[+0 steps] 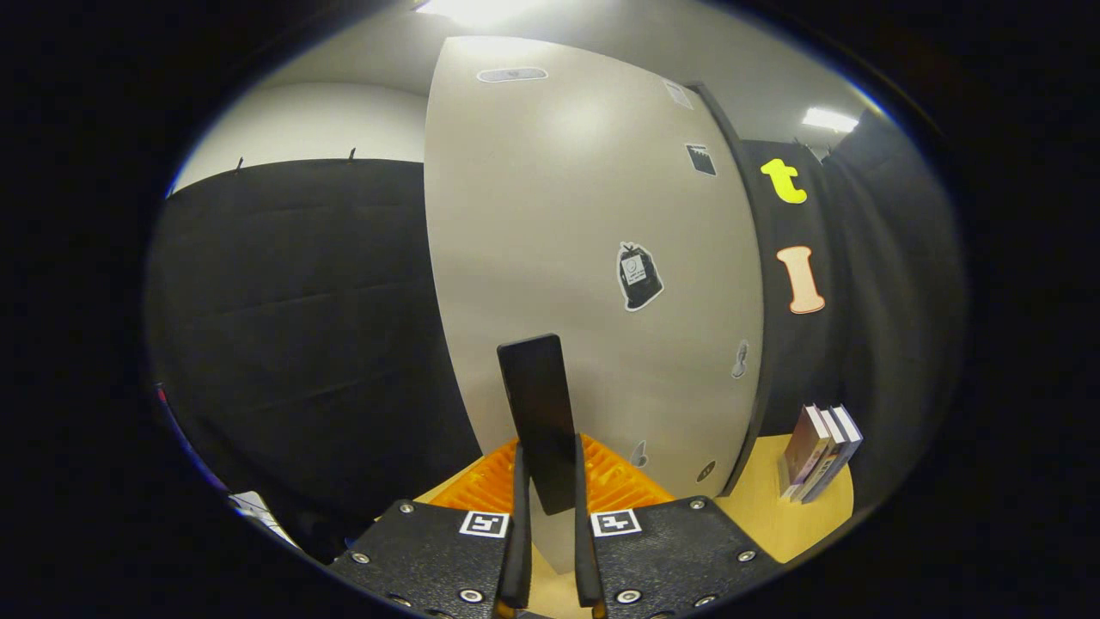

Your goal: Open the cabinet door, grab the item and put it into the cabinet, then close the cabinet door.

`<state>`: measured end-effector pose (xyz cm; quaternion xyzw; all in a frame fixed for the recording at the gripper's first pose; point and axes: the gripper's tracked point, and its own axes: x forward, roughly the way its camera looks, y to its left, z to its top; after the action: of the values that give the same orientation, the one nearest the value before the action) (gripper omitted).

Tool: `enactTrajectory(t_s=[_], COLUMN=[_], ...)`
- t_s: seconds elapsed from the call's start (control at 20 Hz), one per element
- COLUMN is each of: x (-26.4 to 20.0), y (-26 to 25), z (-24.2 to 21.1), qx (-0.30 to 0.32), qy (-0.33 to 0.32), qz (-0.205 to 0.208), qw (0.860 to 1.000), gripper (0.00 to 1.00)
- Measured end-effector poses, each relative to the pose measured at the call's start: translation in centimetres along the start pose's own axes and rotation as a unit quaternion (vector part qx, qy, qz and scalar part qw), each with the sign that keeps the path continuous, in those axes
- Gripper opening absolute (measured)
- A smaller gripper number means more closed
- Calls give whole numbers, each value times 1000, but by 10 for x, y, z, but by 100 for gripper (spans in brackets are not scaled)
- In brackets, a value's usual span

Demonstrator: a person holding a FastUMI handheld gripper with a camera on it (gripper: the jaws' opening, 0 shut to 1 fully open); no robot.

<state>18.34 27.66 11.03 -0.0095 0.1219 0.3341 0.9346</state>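
Here the gripper [550, 516] has its 2 fingers closed almost together on a flat black item [540, 413], a thin slab that stands upright between them and rises above the tips. Both fingers press on its lower part, so the hold looks firm, though only the bottom edge is pinched. Just beyond the item stands the cabinet door [584, 258], a pale panel with some small stickers; it seems to stand open and swung toward the gripper, but I cannot tell this surely, because the cabinet's inside is hidden behind it. Under the item lies an orange ribbed surface [619, 481], and to the right, well apart, 3 books [821, 451] stand on the wooden table [765, 507].

I judge the risk to be this: the item is tall and held low, so it can tilt or slip if its top knocks the door while it goes in. The door could also swing and block the way.
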Motion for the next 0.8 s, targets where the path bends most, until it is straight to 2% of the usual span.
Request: enactTrajectory(t_s=[0.35,0.8], x=[-9,-24], y=[-9,-17], z=[-2,0], qx=[26,-17], qy=[-3,-12], qz=[-23,-79], qw=[999,997], gripper=[16,13])
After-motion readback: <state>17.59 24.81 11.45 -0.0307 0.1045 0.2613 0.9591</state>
